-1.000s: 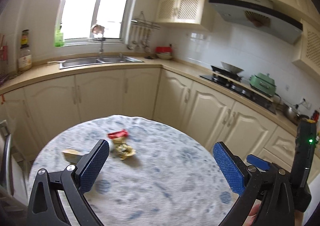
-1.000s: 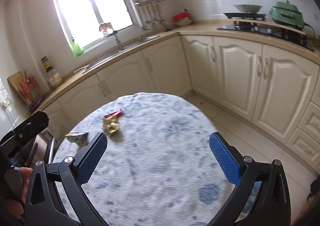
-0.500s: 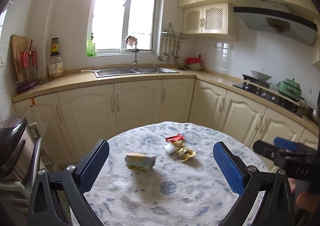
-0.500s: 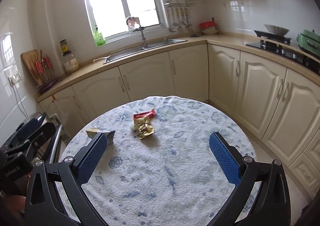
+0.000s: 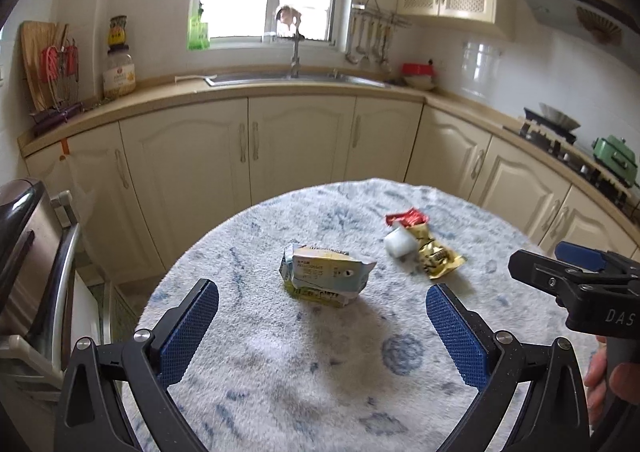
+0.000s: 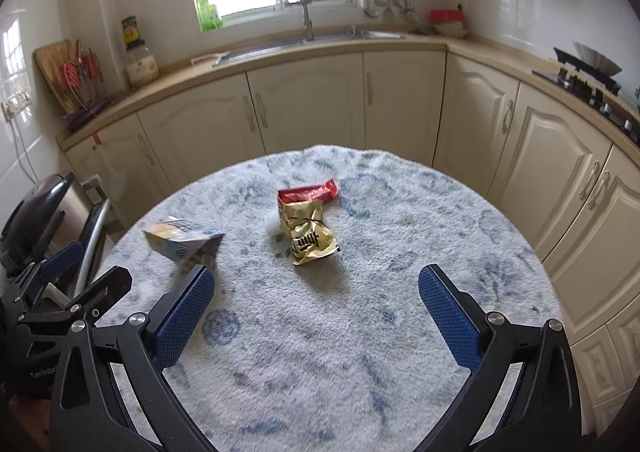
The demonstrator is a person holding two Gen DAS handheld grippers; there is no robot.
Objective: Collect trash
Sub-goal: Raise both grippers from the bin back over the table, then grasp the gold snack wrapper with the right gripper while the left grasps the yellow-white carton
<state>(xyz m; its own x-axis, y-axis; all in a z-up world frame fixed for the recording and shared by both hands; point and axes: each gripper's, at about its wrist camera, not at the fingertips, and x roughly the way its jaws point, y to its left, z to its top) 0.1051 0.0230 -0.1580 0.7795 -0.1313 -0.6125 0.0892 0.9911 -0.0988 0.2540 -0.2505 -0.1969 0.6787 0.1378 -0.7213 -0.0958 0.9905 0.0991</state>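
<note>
Right now the crushed carton lies flat on the round counter, its long axis running across the left wrist view with the folded pointed end toward the gold wrapper. That wrapper sits near the carton, on the stove side, its long axis slanting away toward the sink; a red wrapper touches its far end and a small white piece touches its carton-facing side. Short of the carton, the left claw and right claw both hover spread wide, gripping nothing.
</note>
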